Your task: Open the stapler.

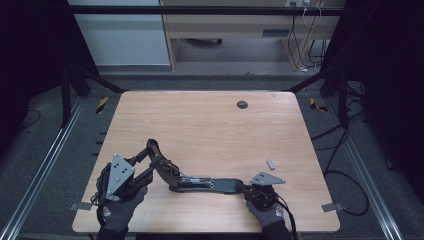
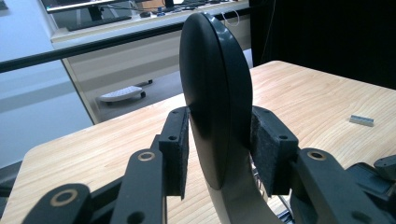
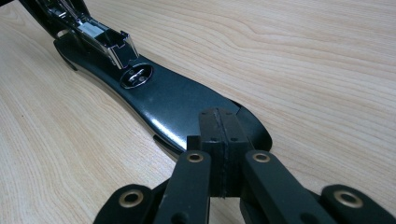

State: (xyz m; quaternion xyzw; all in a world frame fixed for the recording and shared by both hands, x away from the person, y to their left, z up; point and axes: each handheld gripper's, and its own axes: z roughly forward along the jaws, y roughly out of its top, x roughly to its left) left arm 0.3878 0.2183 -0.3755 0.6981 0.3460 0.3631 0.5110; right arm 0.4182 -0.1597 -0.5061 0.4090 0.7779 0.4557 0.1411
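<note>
Stapler [image 1: 200, 182] open on table [image 1: 210, 125]. Left gripper [image 2: 217, 149] jaws clamp raised lid [image 2: 215, 93]; right gripper [image 3: 218, 140] jaws together, pinning base [image 3: 177, 102]. Swing lid slowly; keep base pinned; strip [image 1: 270, 164] lies far right.

The light wooden tabletop [image 3: 327, 56] is showing a smooth, matt laminate with printed grain. The black plastic stapler [image 3: 177, 100], opened out flat, is looking glossy and smooth, catching soft reflections on its base, while its bright metal staple channel [image 3: 100, 35] and round anvil plate [image 3: 137, 77] are shining like polished steel. The raised black stapler lid [image 2: 212, 88] is gleaming with a satin sheen. The left claw [image 2: 217, 149] is wearing rough, felt-like black pads [image 2: 180, 154] on matt black plastic links with brass-coloured rivets. A small silvery metal staple strip [image 2: 362, 120] is glinting dully.
</note>
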